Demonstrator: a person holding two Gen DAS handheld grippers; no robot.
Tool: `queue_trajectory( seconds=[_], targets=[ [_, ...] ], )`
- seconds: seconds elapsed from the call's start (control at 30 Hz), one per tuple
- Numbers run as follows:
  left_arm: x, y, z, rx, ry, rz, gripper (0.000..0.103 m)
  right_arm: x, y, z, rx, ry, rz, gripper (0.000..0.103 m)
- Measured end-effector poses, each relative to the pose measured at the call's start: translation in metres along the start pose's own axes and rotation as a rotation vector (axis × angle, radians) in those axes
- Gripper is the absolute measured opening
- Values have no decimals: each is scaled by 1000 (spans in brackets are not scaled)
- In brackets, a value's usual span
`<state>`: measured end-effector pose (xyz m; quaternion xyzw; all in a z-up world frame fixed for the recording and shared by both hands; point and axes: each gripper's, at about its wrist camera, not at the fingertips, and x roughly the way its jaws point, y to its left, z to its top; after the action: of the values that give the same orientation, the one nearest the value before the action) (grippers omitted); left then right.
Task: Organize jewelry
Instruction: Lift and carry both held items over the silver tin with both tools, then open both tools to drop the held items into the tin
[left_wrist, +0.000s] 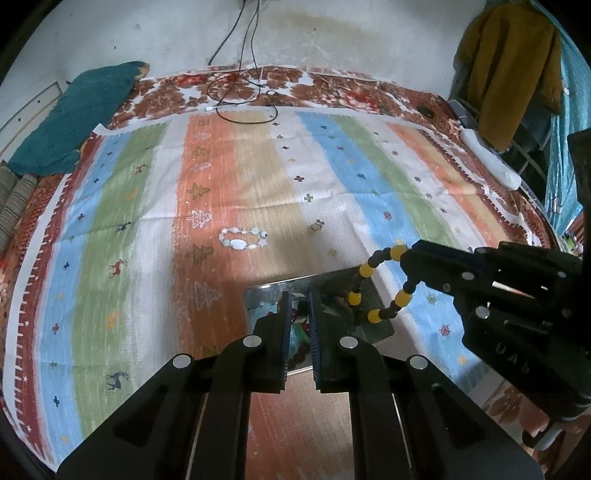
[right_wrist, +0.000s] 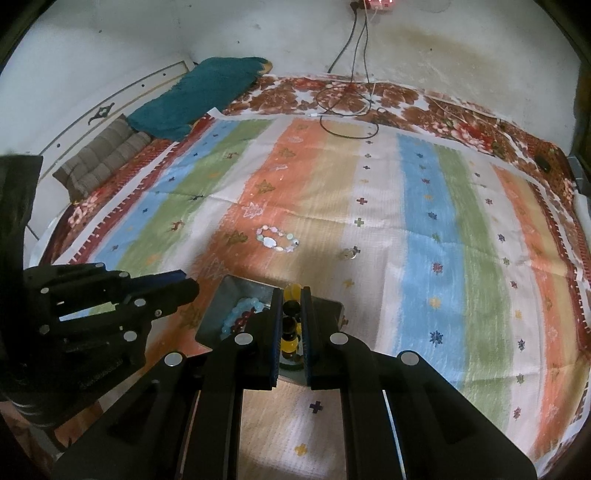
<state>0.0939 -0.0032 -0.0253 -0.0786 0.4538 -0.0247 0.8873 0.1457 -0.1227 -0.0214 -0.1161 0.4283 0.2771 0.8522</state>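
Observation:
A metal box (left_wrist: 376, 325) (right_wrist: 218, 314) sits on the striped cloth, holding blue and red bead bracelets (right_wrist: 236, 317). My right gripper (right_wrist: 291, 302) (left_wrist: 406, 258) is shut on a yellow-and-black bead bracelet (left_wrist: 384, 288) (right_wrist: 290, 332), which hangs over the box. My left gripper (left_wrist: 298, 299) hovers over the box's near side, its jaws narrowly apart with nothing between them; it shows at the left of the right wrist view (right_wrist: 188, 288). A pale stone bracelet (left_wrist: 242, 239) (right_wrist: 277, 240) and a small ring or charm (left_wrist: 317, 226) (right_wrist: 349, 253) lie on the cloth beyond.
A striped cloth (left_wrist: 147, 221) covers a floral bedspread. Black cables (left_wrist: 243, 99) lie at the far edge. A teal pillow (left_wrist: 74, 118) and a folded blanket (right_wrist: 103, 155) sit far left. A mustard garment (left_wrist: 509, 66) hangs far right.

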Motion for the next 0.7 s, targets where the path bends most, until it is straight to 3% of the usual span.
queue_trajectory(
  seconds=[0.23, 0.37, 0.4, 0.5, 0.7],
  targets=[
    [0, 0, -1, -7, 6, 4, 9, 2, 1, 0, -8, 7, 8, 10],
    [1, 5, 2, -52, 18, -32, 12, 5, -1, 0, 7, 18, -11, 11],
    [2, 7, 2, -63, 24, -31, 17, 6, -2, 0, 4, 24, -28, 13],
    [6, 14, 2, -96, 38, -32, 26, 11, -11, 1, 26, 43, -66, 36],
    [4, 27, 5, -144, 23, 5, 28, 19, -24, 3, 73, 69, -66, 36]
  ],
)
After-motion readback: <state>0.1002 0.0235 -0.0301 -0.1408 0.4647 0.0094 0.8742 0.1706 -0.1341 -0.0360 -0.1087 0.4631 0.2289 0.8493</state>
